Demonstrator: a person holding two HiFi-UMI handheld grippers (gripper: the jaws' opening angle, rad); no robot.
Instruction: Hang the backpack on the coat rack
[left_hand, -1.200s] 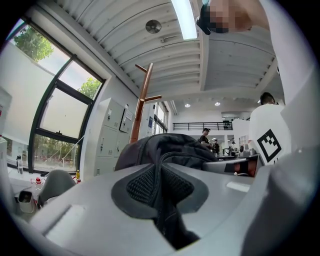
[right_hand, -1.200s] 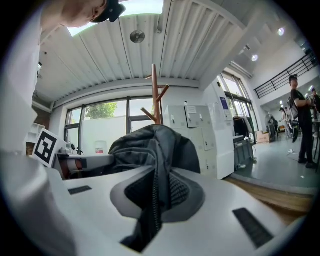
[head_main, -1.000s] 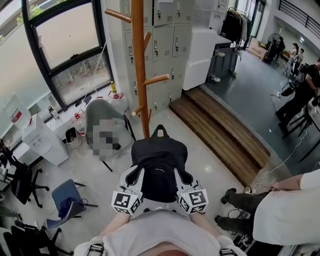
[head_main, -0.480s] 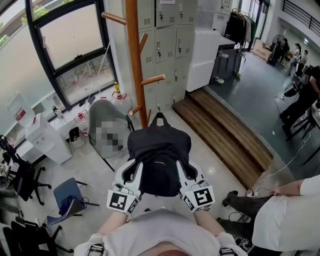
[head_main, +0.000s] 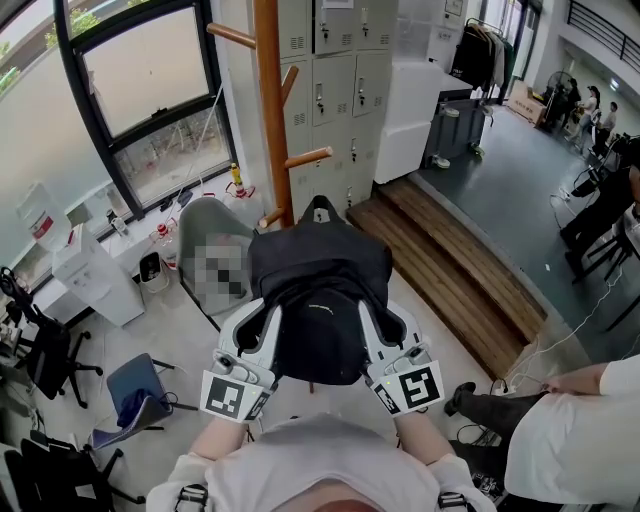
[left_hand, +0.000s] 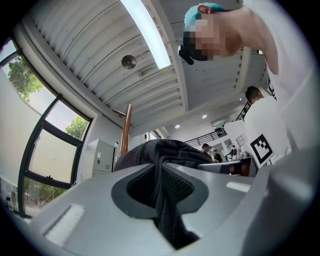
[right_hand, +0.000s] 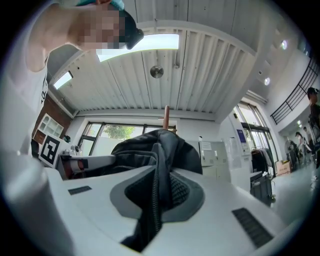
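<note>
Two-tool carry: gripping the backpack (head_main: 318, 290) with the left tool (head_main: 268, 318) and the right tool (head_main: 370, 318), one per side edge. Along each tool's own view: clamped hard on black fabric beside a zipper line (left_hand: 159, 200), with no slack at the jaws.

Versus a second back: lifted, both sides together and level, same grip. Sitting higher in the head view now and hiding the foot of the coat rack (head_main: 268, 110). With the top loop (head_main: 320, 208) up from well below the lower right peg (head_main: 310, 157) to a short way under it in the picture; not on it, not touching. Hard to call real depth to the rack from this steep angle.

Reads as mid-lift, about halfway through the task. Left to do: more height, then forward to get the loop over a peg tip, then letting go only once hung. Upper left peg (head_main: 232, 36) also free as an alternative, but much higher.

Risk of missing the tip with a floppy loop, given a hold on the sides and not on the loop itself. Best to go slow on the approach and watch the loop.
</note>
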